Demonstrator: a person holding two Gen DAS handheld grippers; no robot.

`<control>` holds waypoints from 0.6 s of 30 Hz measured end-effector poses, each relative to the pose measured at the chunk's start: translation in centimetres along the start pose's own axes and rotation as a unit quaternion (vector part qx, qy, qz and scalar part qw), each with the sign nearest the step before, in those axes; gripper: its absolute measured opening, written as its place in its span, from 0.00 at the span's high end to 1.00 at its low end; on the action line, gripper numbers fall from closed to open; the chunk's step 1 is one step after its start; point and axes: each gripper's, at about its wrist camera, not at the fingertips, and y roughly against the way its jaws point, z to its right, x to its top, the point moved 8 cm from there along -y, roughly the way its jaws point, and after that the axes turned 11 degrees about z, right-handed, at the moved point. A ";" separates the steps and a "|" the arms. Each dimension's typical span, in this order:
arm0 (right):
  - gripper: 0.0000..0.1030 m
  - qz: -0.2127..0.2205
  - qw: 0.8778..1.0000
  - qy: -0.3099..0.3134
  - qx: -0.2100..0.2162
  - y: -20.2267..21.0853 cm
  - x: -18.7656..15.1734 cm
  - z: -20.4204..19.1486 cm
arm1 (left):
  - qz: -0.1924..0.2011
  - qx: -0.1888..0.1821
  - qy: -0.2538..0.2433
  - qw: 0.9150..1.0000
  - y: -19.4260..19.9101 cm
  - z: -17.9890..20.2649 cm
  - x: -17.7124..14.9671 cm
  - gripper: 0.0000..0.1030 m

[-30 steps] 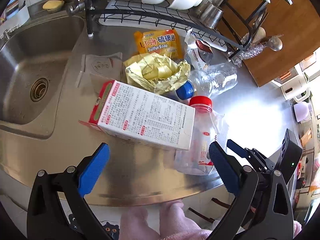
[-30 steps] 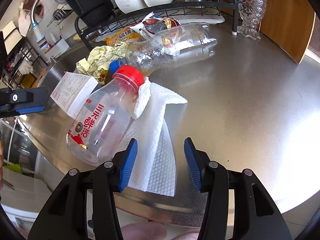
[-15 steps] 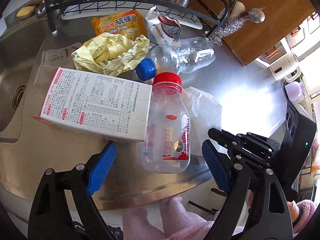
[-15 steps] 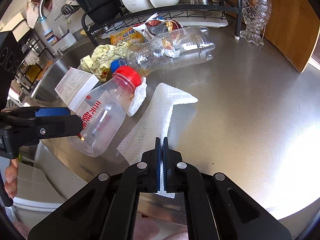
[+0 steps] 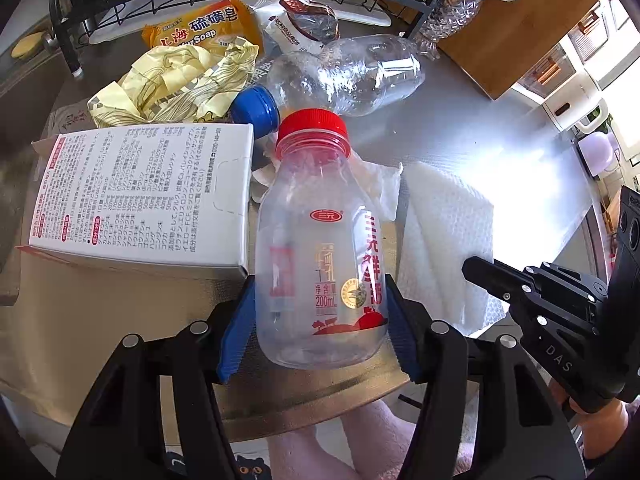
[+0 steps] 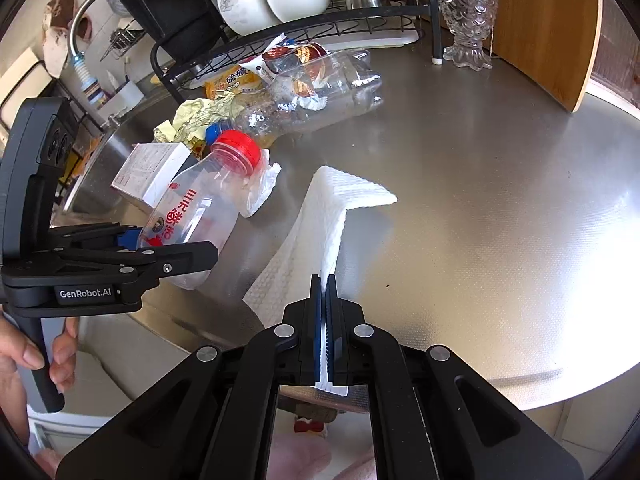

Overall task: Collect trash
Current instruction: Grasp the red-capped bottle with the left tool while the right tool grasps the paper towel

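A clear milk bottle (image 5: 320,220) with a red cap lies on the steel counter (image 6: 480,200). My left gripper (image 5: 320,284) straddles the bottle's base; its jaws are closing, and the blue pads (image 5: 240,320) touch both flanks of the bottle. A white paper towel (image 6: 332,204) lies to the right of the bottle. My right gripper (image 6: 325,280) is shut on the towel's near edge, and the sheet rises in a fold from the counter. In the left wrist view the right gripper (image 5: 466,270) sits over the towel (image 5: 440,232).
A white printed carton (image 5: 140,192), a crumpled yellow wrapper (image 5: 172,80), a blue-capped clear bottle (image 5: 352,72), a soap packet (image 5: 200,28) and a snack wrapper (image 5: 296,24) lie behind. A dish rack (image 6: 320,36), a glass vase (image 6: 468,12) and a wooden board (image 6: 548,28) stand at the back.
My left gripper moved right from the carton to the milk bottle and narrowed around it. My right gripper shut on the paper towel and lifted its edge.
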 end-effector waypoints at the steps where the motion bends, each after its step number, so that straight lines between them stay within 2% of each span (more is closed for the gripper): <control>1: 0.97 0.002 1.000 -0.001 -0.002 0.2 -0.1 0.1 | 0.006 0.000 -0.002 1.000 0.2 0.0 0.1 0.45; 10: 0.97 0.036 0.999 0.010 -0.006 1.5 1.5 -0.7 | 0.064 -0.006 -0.003 0.998 4.8 -0.1 1.8 0.45; 18: 0.97 0.086 0.996 0.029 0.008 4.8 4.7 -3.0 | 0.135 0.006 -0.006 0.991 11.8 -0.3 3.6 0.45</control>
